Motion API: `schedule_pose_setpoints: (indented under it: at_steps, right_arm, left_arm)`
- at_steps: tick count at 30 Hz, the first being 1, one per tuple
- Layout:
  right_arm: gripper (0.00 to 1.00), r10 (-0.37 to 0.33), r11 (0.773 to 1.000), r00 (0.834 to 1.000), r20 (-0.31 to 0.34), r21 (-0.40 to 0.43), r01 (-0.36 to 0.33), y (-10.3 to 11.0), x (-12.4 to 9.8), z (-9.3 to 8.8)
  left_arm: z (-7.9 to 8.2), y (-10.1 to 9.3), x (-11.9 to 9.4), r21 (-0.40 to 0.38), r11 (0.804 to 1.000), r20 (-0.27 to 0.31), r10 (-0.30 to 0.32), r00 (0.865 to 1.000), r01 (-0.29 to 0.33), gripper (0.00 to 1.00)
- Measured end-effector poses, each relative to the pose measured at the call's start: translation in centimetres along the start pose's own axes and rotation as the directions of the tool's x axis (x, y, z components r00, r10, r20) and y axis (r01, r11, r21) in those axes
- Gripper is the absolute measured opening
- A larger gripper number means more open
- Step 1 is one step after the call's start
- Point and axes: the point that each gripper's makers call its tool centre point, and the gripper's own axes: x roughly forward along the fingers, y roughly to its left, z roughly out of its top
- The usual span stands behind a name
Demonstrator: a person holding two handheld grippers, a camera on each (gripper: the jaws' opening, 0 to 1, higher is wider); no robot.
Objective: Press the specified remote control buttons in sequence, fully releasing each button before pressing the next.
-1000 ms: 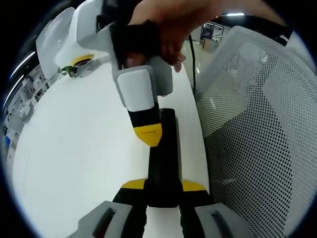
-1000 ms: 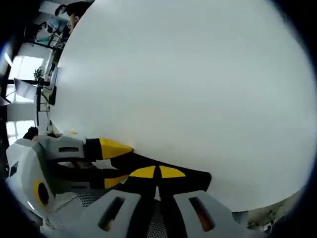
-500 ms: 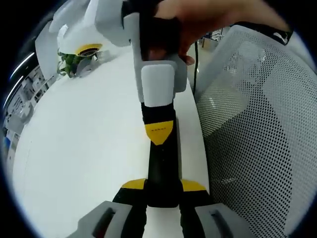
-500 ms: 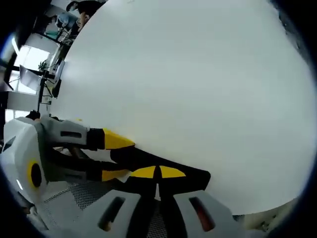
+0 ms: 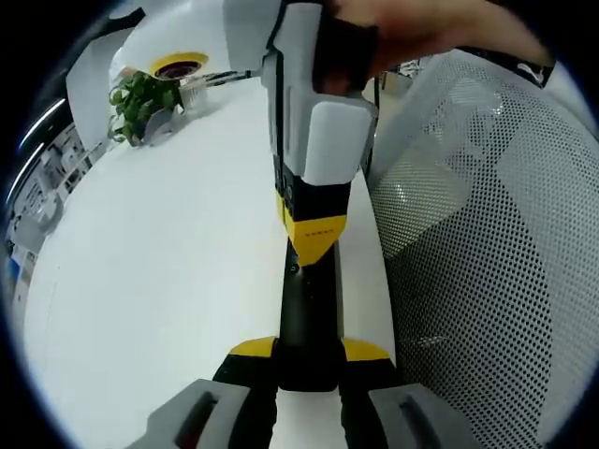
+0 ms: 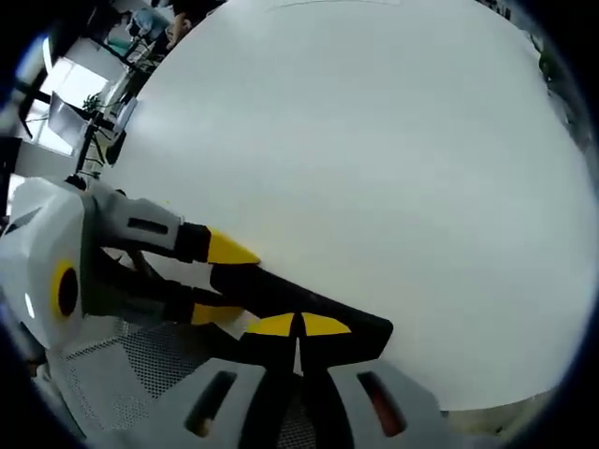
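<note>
Left tool (image 5: 307, 354) pinches the near end of the black remote (image 5: 307, 309), one yellow-tipped jaw on each side of it. The remote lies on the white table (image 5: 159, 281), close along the table edge that borders the mesh chair (image 5: 477, 243).

Seen from the left gripper view, my right tool (image 5: 314, 245) comes down from above with its jaws pressed together, the yellow tip touching the top face of the remote near its middle. My hand (image 5: 412, 28) grips that tool's body at the top of the view.

From the right gripper view, the right tool (image 6: 299, 325) shows its two yellow pads shut tight against each other, resting on the remote (image 6: 290, 304). The left tool (image 6: 220, 281) reaches in from the left, its jaws flanking the remote's end.

A plant (image 5: 140, 98) stands at the table's far corner.
</note>
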Motion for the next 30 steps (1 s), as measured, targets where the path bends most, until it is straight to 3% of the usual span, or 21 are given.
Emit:
schedule_pose_setpoints:
  at_steps: [19,26,30]
  right_arm:
    - [0.0,-0.002,1.0,1.0,0.004,-0.007,0.002,0.17,0.46,-0.3]
    - [0.0,-0.038,0.999,0.999,-0.003,-0.014,0.038,0.25,0.51,-0.27]
    - [0.0,-0.088,0.993,0.996,0.021,-0.075,0.089,0.27,0.56,-0.17]
  left_arm:
    - [0.01,-0.05,-0.06,-0.006,1.0,0.003,0.001,1.0,-0.001,0.24]
    - [-0.02,-0.04,-0.05,-0.012,1.0,0.004,0.001,1.0,-0.001,0.24]
    - [-0.02,-0.04,-0.05,-0.019,1.0,0.003,0.002,1.0,-0.002,0.24]
